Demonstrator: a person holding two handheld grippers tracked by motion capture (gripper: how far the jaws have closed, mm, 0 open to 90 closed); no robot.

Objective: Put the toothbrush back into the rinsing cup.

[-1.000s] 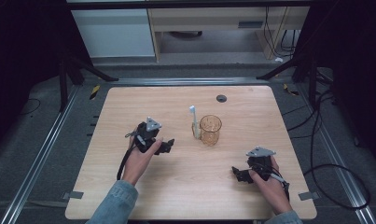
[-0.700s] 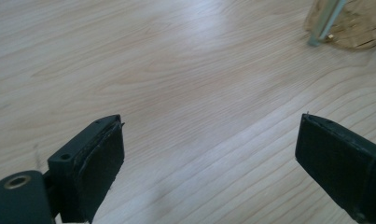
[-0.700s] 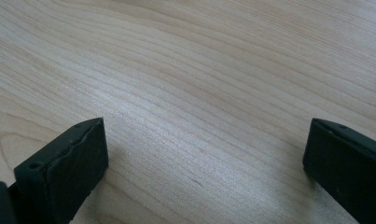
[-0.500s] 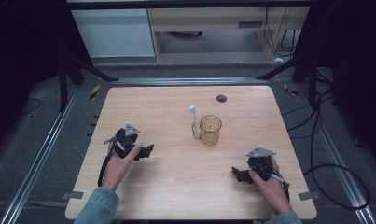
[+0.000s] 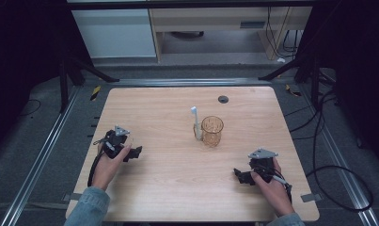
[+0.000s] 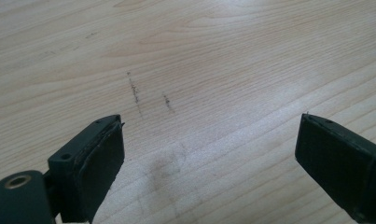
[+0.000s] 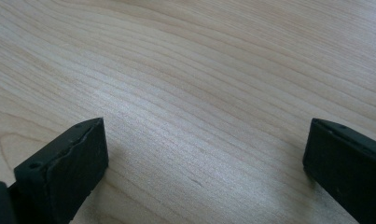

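An amber glass cup [image 5: 212, 130] stands upright near the middle of the wooden table [image 5: 177, 188]. A white toothbrush [image 5: 195, 123] stands upright against the cup's left side, head up. My left gripper [image 5: 136, 152] rests on the table at the left, held by a hand, well left of the cup. In the left gripper view its jaws are wide apart over bare wood, so my left gripper [image 6: 209, 154] is open and empty. My right gripper [image 5: 240, 175] lies near the front right edge, and in the right gripper view my right gripper [image 7: 204, 163] is open and empty over bare wood.
A small dark round grommet [image 5: 223, 99] sits in the tabletop behind the cup. Black cables [image 5: 337, 174] trail off the table's right side onto the floor. Metal rails [image 5: 46, 155] run along the table's sides.
The left hand has drawn its gripper leftwards, away from the cup, and set it low on the table. The right gripper has stayed put.
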